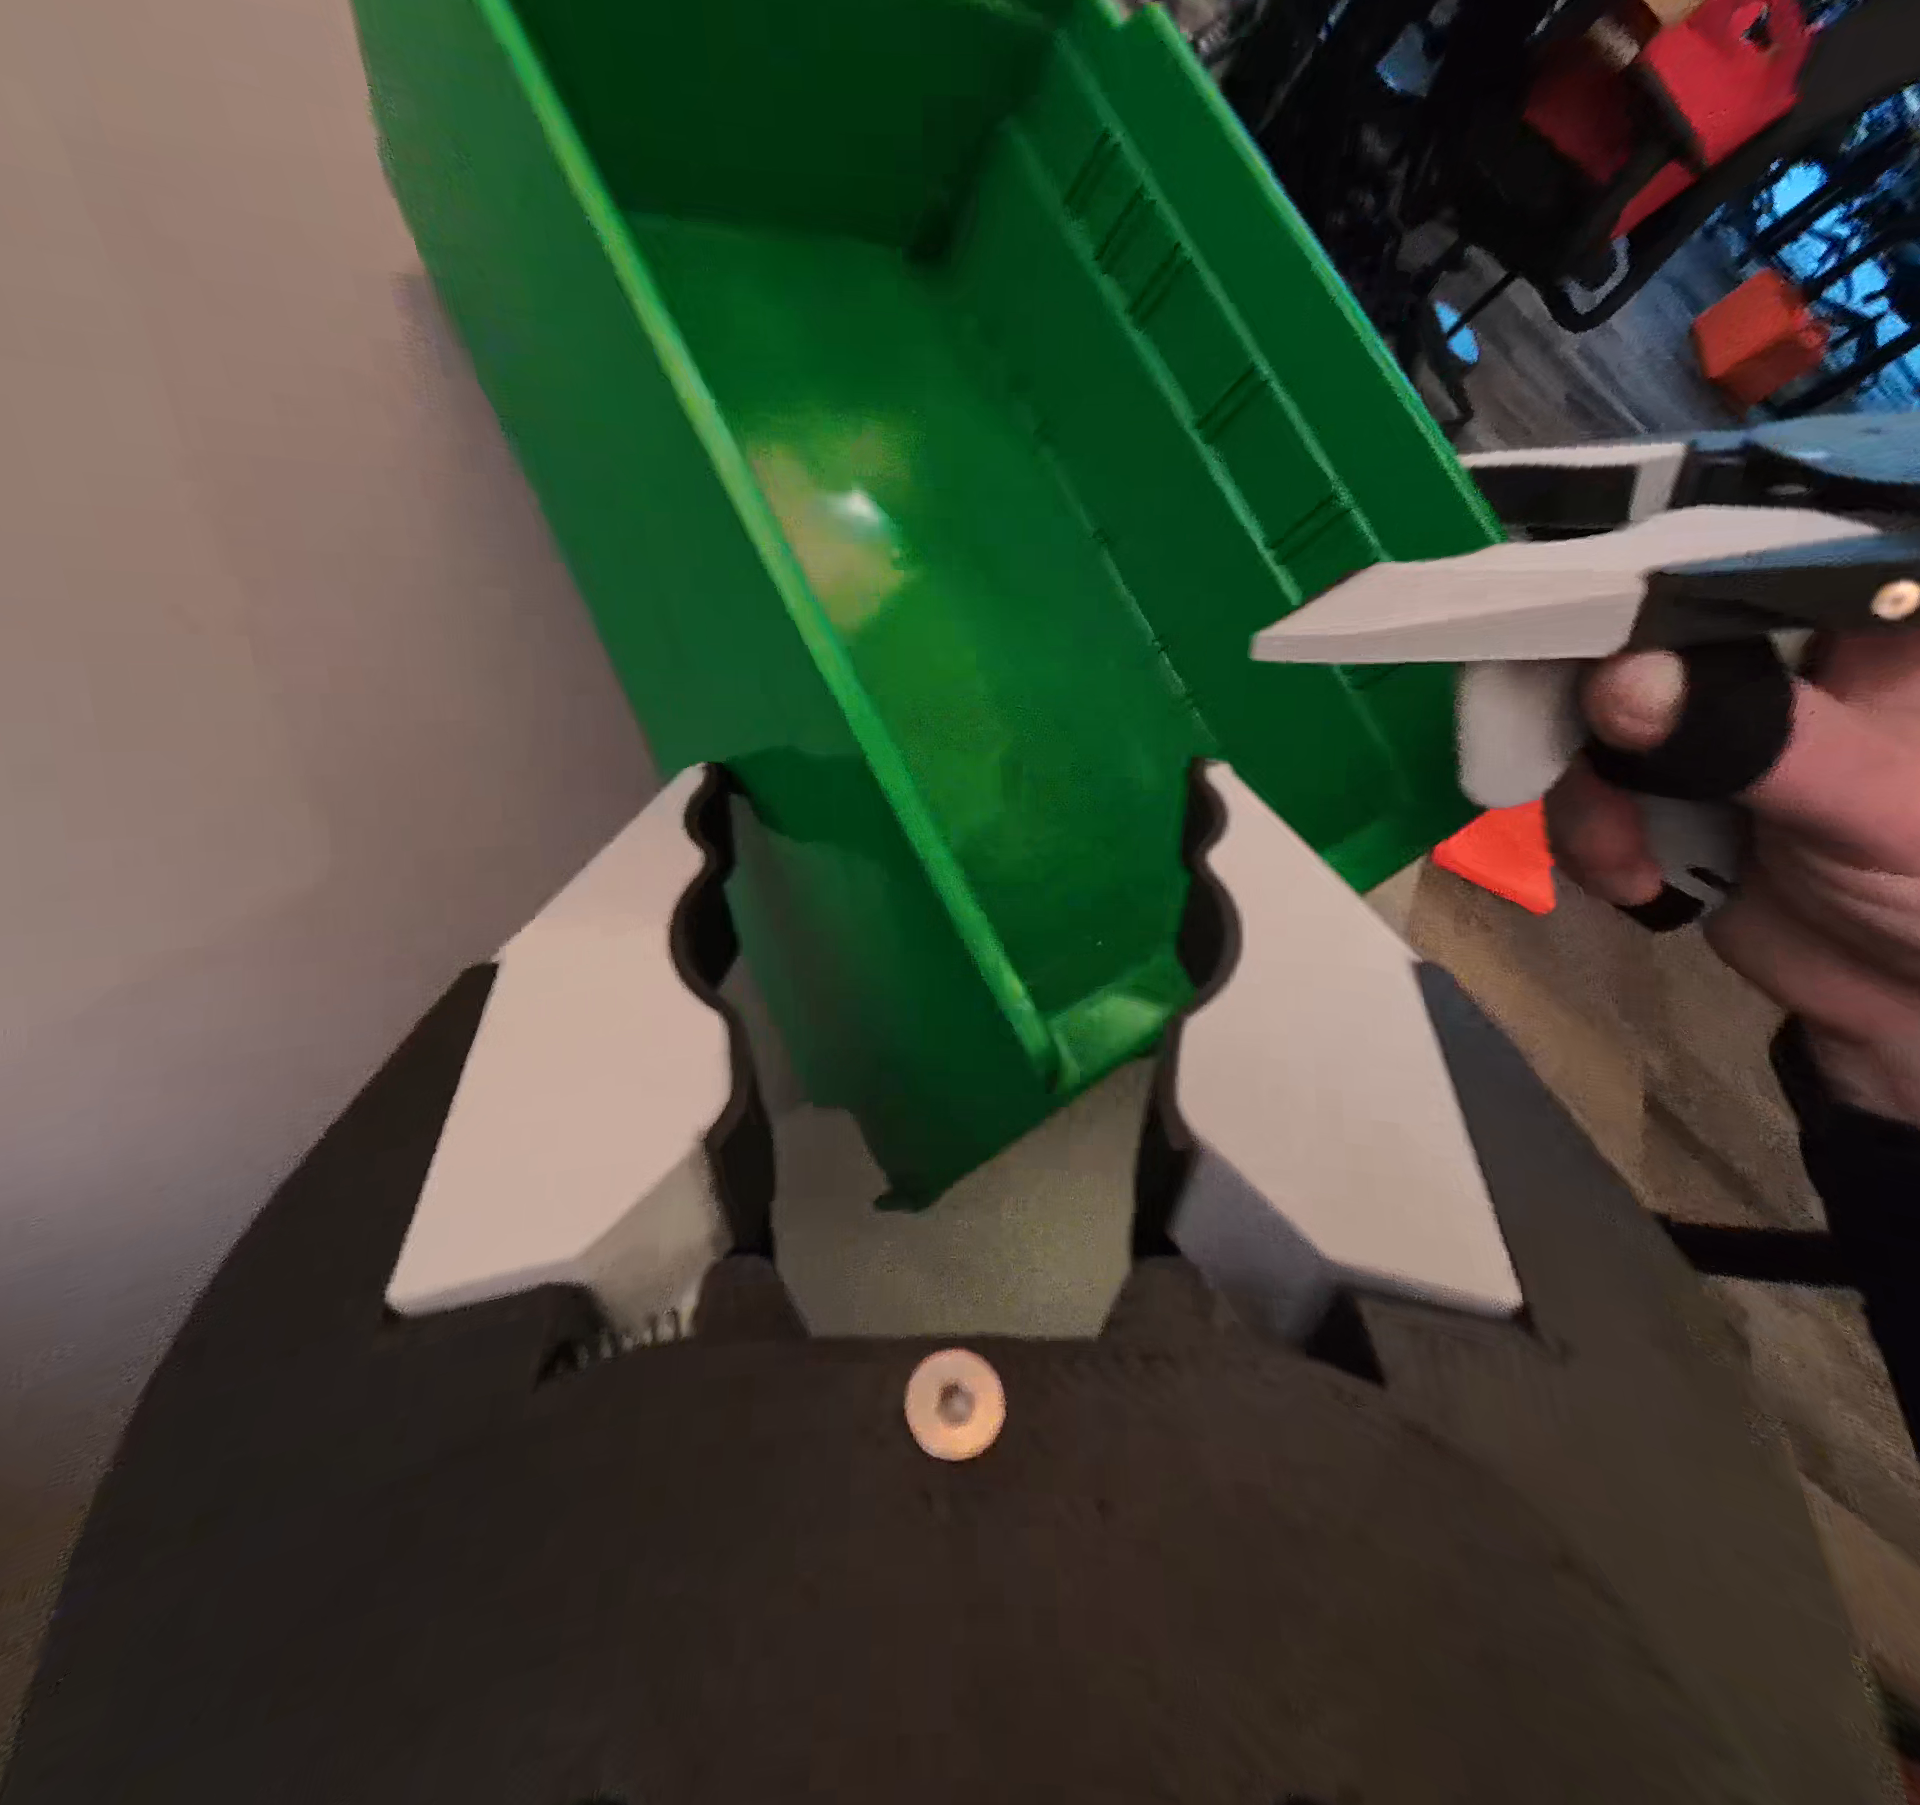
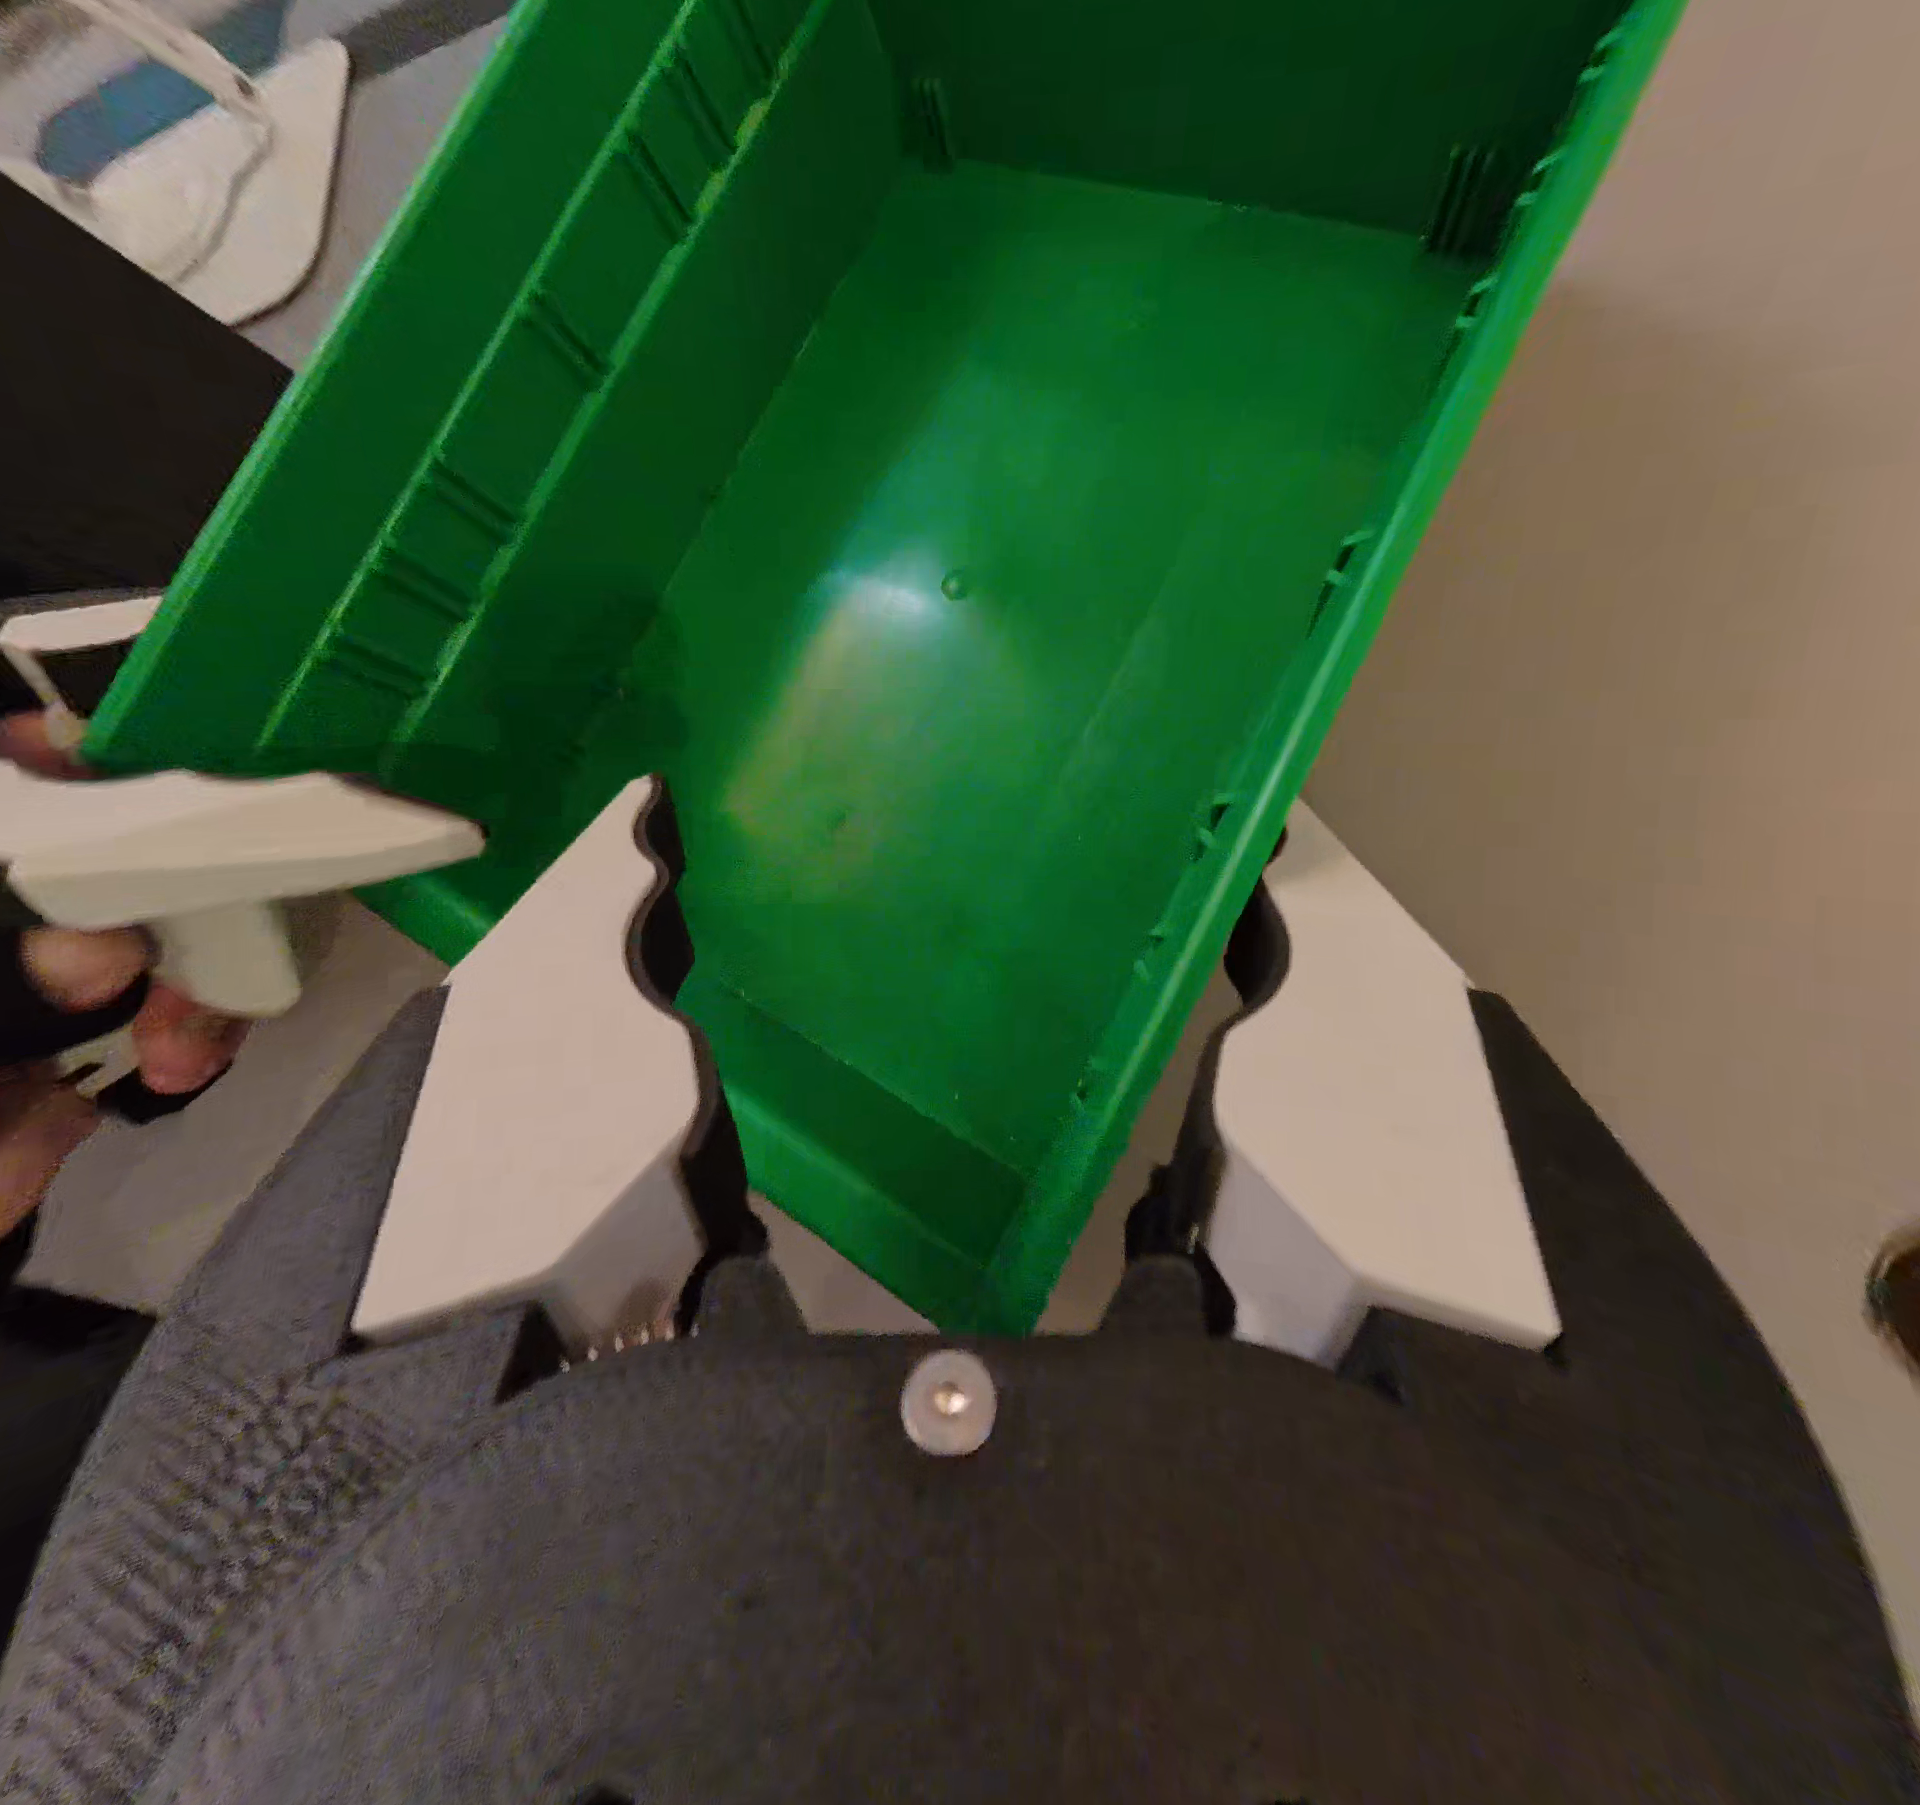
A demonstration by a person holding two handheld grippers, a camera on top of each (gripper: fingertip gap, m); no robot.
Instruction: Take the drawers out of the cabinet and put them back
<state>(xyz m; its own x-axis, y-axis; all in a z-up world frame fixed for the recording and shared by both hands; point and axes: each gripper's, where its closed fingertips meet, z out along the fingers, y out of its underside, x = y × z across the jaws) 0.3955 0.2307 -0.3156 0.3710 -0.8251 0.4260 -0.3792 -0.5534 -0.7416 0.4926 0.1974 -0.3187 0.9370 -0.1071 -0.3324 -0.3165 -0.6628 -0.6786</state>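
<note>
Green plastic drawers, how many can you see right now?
1. The open, empty green plastic drawer sits tilted between both grippers' jaws, against the pale wall. Any others, and the cabinet, are out of view.

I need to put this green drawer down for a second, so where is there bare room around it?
Bare pale surface lies left of the green drawer in the left wrist view, and right of it in the right wrist view. The tan patch beside the orange piece is tight: the right gripper and hand crowd it.
</note>
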